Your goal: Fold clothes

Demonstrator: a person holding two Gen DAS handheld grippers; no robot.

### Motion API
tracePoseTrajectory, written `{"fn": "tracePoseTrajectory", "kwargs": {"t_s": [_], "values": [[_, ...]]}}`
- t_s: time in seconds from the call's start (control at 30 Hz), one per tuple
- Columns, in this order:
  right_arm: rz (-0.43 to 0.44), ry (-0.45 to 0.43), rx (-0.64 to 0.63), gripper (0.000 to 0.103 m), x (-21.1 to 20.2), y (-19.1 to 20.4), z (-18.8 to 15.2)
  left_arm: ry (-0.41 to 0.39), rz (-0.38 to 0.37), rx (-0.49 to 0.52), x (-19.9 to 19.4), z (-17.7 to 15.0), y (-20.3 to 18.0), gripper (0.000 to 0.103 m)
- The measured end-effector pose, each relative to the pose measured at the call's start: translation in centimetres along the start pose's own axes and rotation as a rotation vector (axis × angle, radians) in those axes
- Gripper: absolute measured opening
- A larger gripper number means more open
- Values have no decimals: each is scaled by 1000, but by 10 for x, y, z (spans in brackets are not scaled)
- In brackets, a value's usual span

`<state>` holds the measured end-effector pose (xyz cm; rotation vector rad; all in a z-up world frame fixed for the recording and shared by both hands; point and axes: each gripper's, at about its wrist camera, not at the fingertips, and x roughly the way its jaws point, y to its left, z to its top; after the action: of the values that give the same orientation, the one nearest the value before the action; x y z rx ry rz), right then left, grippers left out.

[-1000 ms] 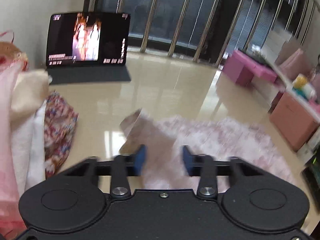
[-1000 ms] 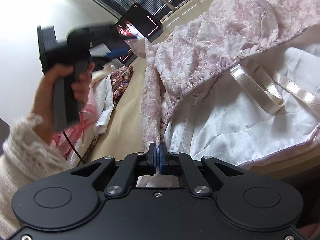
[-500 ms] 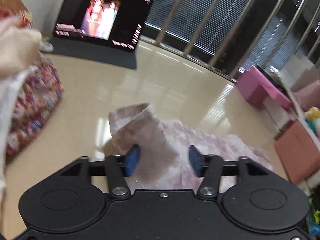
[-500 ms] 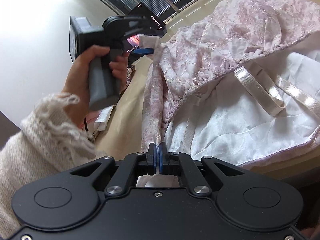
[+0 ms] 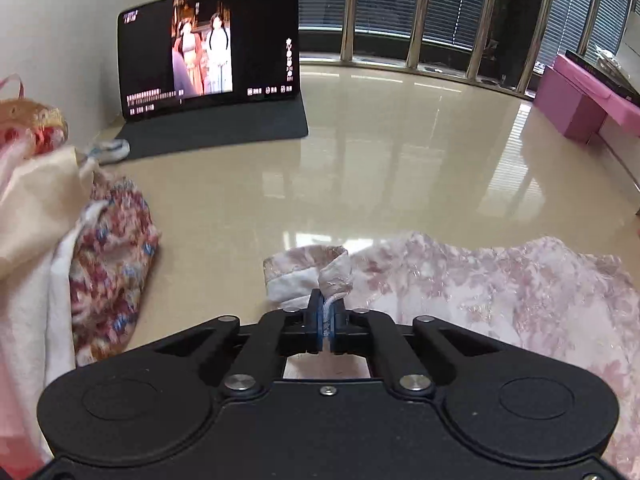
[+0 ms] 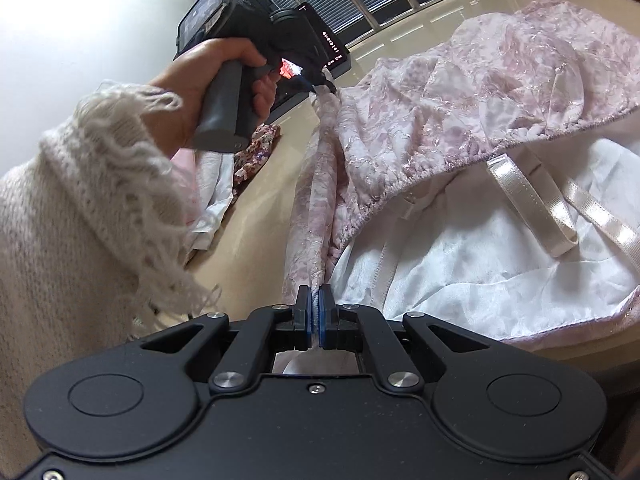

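Left wrist view
- Left gripper (image 5: 326, 316): its jaws have just been closing and now pinch a bunched edge of the pink floral garment (image 5: 500, 292) between the blue pads; no gap shows between pads and cloth.
- Garment: spread over the glossy beige floor (image 5: 380, 168) from the centre out toward 3 and 4 o'clock; a curled hem rises just above the pads, toward 12 o'clock.
- Tablet (image 5: 208, 48): propped upright on its dark cover at 11 o'clock, screen lit, well apart from the garment.
- Clothes pile (image 5: 80, 248): cream, white and red-flowered fabrics along the left edge, about 9 o'clock.
- Pink box (image 5: 576, 100): at 2 o'clock, by the window bars (image 5: 412, 12).

Right wrist view
- Right gripper (image 6: 316, 316): jaws closed tight on a thin edge of the same pink floral garment (image 6: 460, 92).
- Garment: a strip of it runs taut from the right gripper up toward 12 o'clock to the left gripper (image 6: 316, 80); the rest lies from 1 to 3 o'clock, turned back to show white lining (image 6: 460, 248) and two satin straps (image 6: 532, 204).
- Person's hand (image 6: 208, 80): at 10 o'clock, wrapped round the left gripper's handle, with a fuzzy cream sleeve (image 6: 88, 208) below it.
- Clothes pile (image 6: 240, 160): seen between sleeve and garment.
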<state>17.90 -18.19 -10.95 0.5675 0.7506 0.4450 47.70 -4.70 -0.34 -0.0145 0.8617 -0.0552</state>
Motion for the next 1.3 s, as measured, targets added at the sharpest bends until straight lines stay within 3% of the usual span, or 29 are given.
{"fn": "tracePoseTrajectory", "kwargs": {"t_s": [0.1,0.23,0.3,0.37,0.43,0.53,0.7,0.8,0.87,0.97,1.0,1.03,1.17,1.3], "values": [[9,0,13,3,-2,-2,0,-21,-30,18,-7,9,-7,3],[28,7,63,2,0,-10,2,-20,-38,146,-7,6,-36,3],[31,6,67,2,1,-11,2,-2,-69,158,0,1,-47,5],[35,5,72,1,1,-13,2,46,-122,132,12,-5,-52,18],[40,7,80,0,1,-15,3,95,-159,100,25,-10,-53,67],[47,8,80,0,1,-18,3,21,-201,87,19,-11,-44,73],[63,6,99,0,1,-23,4,-137,-353,-25,-24,0,6,84],[64,3,104,0,2,-24,4,-214,-341,-5,-46,-5,35,83],[64,1,104,0,1,-24,4,-229,-308,33,-52,-16,49,75],[65,-3,101,0,-3,-27,1,-198,-278,99,-47,-33,58,41],[63,-5,101,0,-3,-27,0,-178,-275,120,-43,-38,57,22],[62,-6,102,0,-3,-27,0,-157,-281,140,-38,-44,55,17],[58,-19,128,3,-7,-26,-1,-129,-298,248,-22,-67,30,16],[30,-71,81,7,-21,-16,1,-112,-252,369,-7,-84,-7,16]]}}
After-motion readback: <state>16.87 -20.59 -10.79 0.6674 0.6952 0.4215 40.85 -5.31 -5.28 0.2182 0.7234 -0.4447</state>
